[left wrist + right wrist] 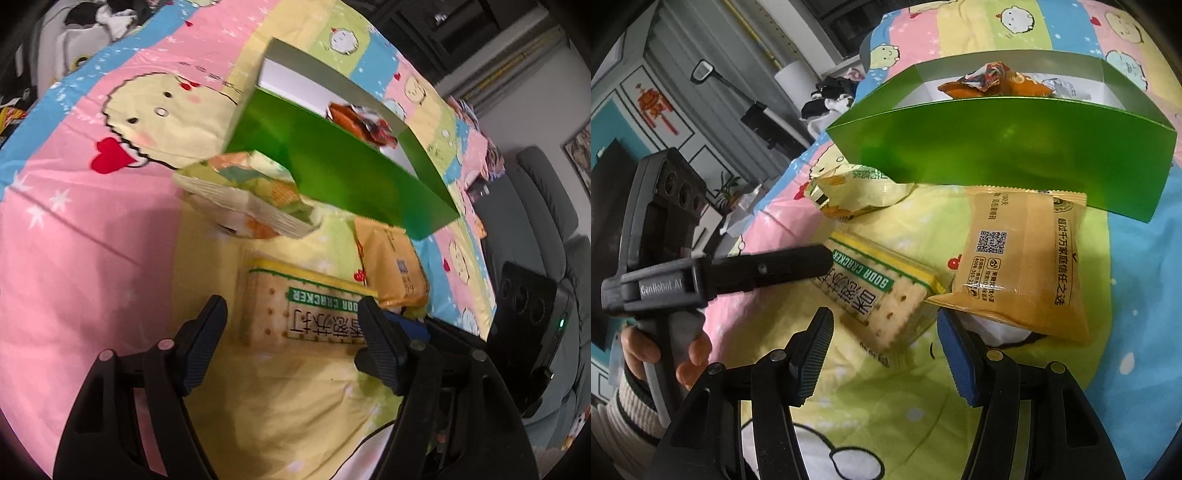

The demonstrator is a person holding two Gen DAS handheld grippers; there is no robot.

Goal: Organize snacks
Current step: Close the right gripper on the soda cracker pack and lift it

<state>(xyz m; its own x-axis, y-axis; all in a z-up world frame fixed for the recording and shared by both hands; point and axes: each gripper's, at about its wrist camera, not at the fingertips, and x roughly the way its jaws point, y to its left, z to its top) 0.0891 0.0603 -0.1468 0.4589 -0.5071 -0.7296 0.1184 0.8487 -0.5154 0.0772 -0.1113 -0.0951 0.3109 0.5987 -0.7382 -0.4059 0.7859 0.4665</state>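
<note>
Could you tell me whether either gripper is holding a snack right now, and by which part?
Neither: the left gripper straddles the soda cracker packet without pressing it, and the right gripper is open and empty.

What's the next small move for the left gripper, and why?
Probably ease the left gripper down and close on the soda cracker pack: it lies on the bedsheet between open jaws, not yet pinched, with the green box just beyond.

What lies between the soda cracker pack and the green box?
In the right wrist view, only bare cartoon-print cloth separates the soda cracker pack from the green box; a pale snack bag and orange packet flank that gap.
</note>
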